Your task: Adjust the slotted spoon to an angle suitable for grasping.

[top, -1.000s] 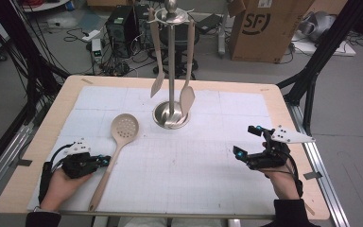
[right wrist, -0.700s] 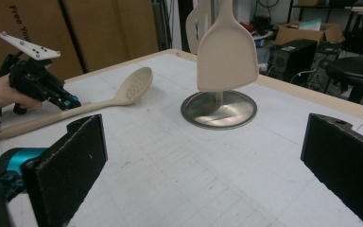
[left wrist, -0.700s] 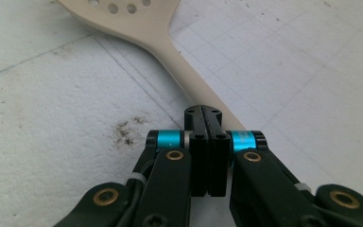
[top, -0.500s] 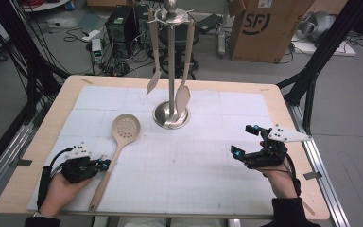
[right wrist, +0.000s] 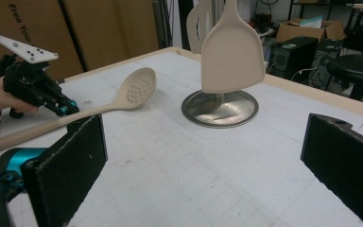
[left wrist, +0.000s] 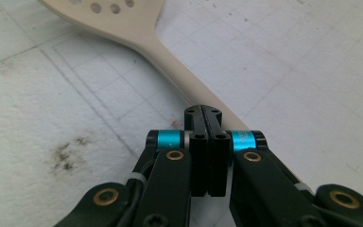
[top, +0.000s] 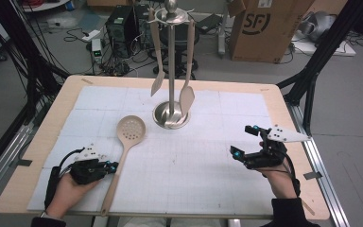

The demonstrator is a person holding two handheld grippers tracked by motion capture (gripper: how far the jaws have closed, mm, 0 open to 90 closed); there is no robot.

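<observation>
A beige slotted spoon (top: 128,136) lies on the white mat, bowl toward the stand, handle running to the front edge. My left gripper (top: 114,165) rests on the mat at the spoon's left, jaws shut together with nothing between them. In the left gripper view its tips (left wrist: 207,117) reach the handle of the spoon (left wrist: 170,56). My right gripper (top: 244,141) sits at the right of the table, open, with only bare mat in the wide gap between its pads (right wrist: 71,175). From there the spoon (right wrist: 134,90) and the left gripper (right wrist: 66,108) show across the table.
A steel utensil stand (top: 171,117) stands at the back middle of the mat. Two beige spatulas (top: 186,97) (top: 157,81) hang from its top. The nearer spatula (right wrist: 231,52) hangs above the stand's round base (right wrist: 220,108). Cardboard boxes and equipment lie beyond the table.
My left gripper has slid right across the mat, up to the spoon's handle. The hanging spatulas have swung slightly. The right gripper has kept still.
</observation>
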